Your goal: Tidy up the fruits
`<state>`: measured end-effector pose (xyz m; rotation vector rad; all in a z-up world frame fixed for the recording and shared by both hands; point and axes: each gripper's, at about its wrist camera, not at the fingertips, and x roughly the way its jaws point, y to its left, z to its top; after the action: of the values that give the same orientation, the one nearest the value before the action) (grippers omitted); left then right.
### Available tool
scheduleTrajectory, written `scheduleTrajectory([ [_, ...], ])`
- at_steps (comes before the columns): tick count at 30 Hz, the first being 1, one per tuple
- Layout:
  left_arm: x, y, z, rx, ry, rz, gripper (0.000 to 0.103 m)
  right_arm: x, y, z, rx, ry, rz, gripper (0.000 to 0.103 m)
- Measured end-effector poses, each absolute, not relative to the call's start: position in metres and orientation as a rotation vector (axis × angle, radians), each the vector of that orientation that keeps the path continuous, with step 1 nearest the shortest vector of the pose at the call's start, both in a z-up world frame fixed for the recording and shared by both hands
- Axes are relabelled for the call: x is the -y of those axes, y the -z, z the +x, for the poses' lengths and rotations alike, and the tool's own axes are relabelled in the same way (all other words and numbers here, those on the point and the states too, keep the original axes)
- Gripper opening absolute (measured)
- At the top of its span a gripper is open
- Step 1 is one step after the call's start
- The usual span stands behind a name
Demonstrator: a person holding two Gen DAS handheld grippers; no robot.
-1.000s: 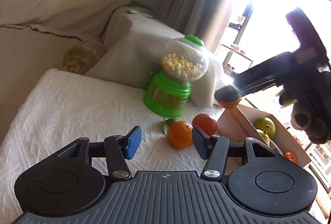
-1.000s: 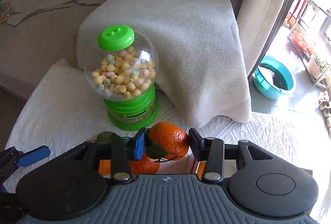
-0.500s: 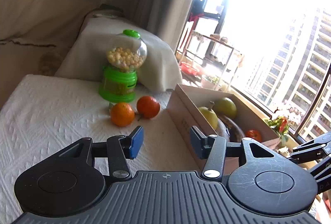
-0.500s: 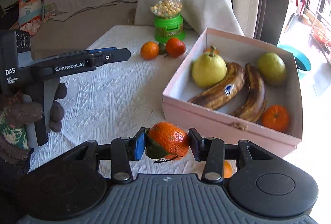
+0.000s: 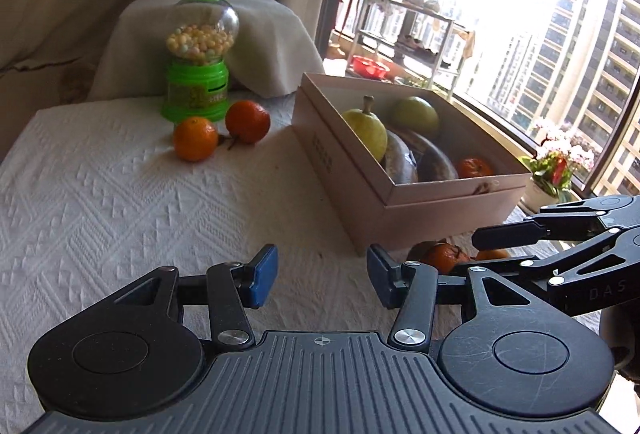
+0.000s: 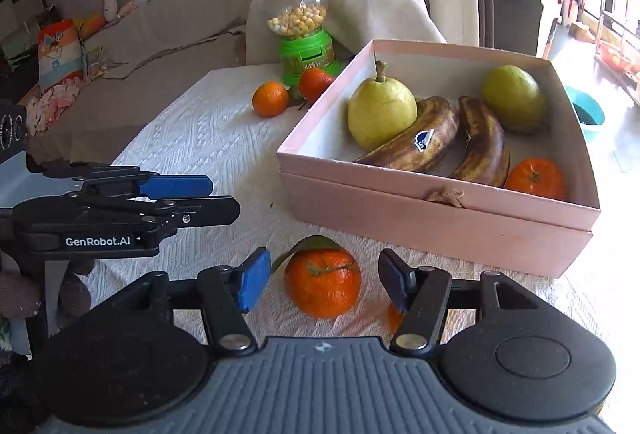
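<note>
A pink box (image 6: 440, 209) (image 5: 440, 209) on the white cloth holds a pear (image 6: 380, 109), a green fruit (image 6: 514, 97), two brown bananas (image 6: 424, 141) and a mandarin (image 6: 534, 177). My right gripper (image 6: 324, 282) is open around a leafy mandarin (image 6: 322, 282) that rests on the cloth in front of the box; the jaws stand apart from it. A second orange fruit (image 6: 394, 318) peeks out behind the right finger. Two mandarins (image 5: 196, 137) (image 5: 247, 121) lie by the green candy dispenser (image 5: 198, 57). My left gripper (image 5: 322, 276) is open and empty above the cloth.
The candy dispenser (image 6: 304, 33) stands at the table's far end against a cloth-covered block (image 6: 372, 1). A sofa with cushions (image 6: 60, 49) runs along the left. A window and a balcony rack (image 5: 408, 29) are on the right, past the box.
My right gripper has opened and let the leafy mandarin down onto the cloth in front of the box. Both grippers have pulled back from the dispenser toward the near end of the table.
</note>
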<state>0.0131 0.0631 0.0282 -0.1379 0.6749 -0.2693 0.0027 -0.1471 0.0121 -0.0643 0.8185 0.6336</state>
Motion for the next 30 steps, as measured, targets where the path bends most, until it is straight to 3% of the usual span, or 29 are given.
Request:
scheduleTrajectory([
  [4,-0.050,-0.031,0.012,-0.661,0.335,-0.111,0.054,0.166,-0.014,-0.013,-0.731,-0.575,-0.101,0.071],
  [9,-0.012,-0.043,0.004,-0.627,0.468,0.006,0.054,0.171,0.005,-0.022,-0.704,-0.434,-0.230,0.071],
  [16,0.035,-0.041,0.009,-0.637,0.452,0.186,0.056,0.187,0.024,-0.018,-0.704,-0.375,-0.124,0.072],
  [25,0.034,-0.025,0.027,-0.755,0.381,0.052,0.054,0.192,0.026,-0.012,-0.712,-0.410,-0.079,0.087],
  [30,0.034,-0.022,0.034,-0.784,0.369,0.035,0.053,0.193,0.026,-0.012,-0.715,-0.421,-0.073,0.089],
])
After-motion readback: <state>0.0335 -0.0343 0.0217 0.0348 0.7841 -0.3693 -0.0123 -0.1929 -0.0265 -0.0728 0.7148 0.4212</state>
